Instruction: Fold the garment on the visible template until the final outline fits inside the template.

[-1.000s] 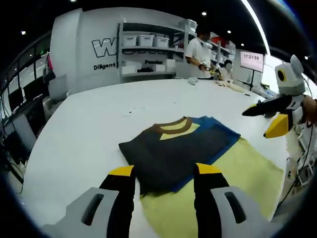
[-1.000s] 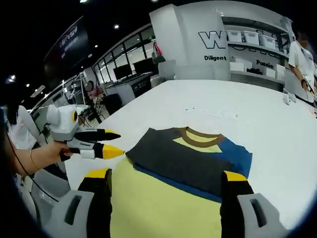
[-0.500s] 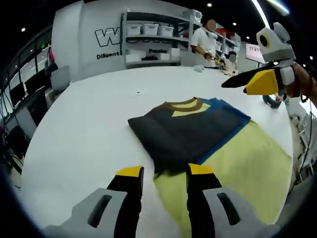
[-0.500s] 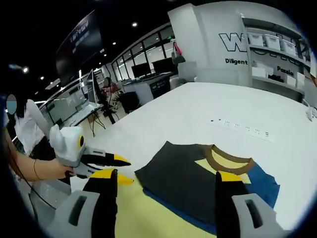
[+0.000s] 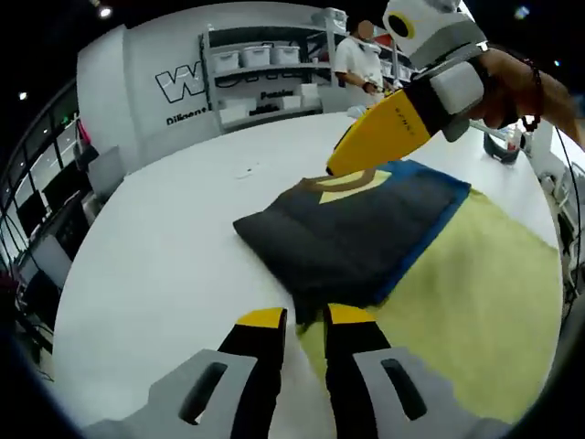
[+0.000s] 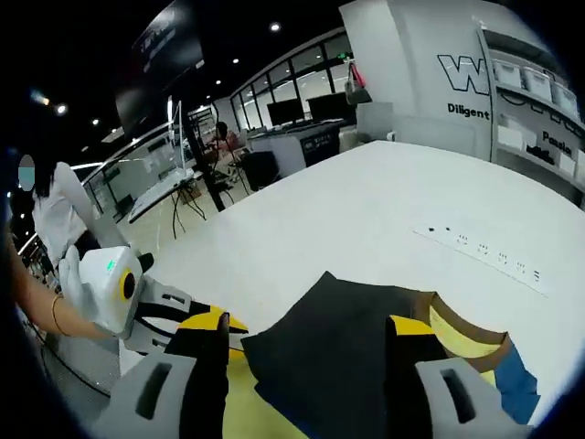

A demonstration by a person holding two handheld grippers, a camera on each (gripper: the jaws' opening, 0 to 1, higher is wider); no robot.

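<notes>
Garment [image 5: 352, 233] on template [image 5: 475, 311], apparently overhanging.

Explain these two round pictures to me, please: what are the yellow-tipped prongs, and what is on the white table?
No robot here: a person holds a two-jaw gripper in each hand, and a fisheye camera rides on each one. The left gripper view looks along the left gripper, whose jaws stand nearly closed just short of the garment's near edge. The right gripper comes in from above, near the collar. The right gripper view looks along its own gripper, jaws apart over the dark cloth, with the left one beside it. On the table lies a yellow template, and on it a folded garment, dark with a blue layer and a brown collar. Neither gripper clearly holds anything.
</notes>
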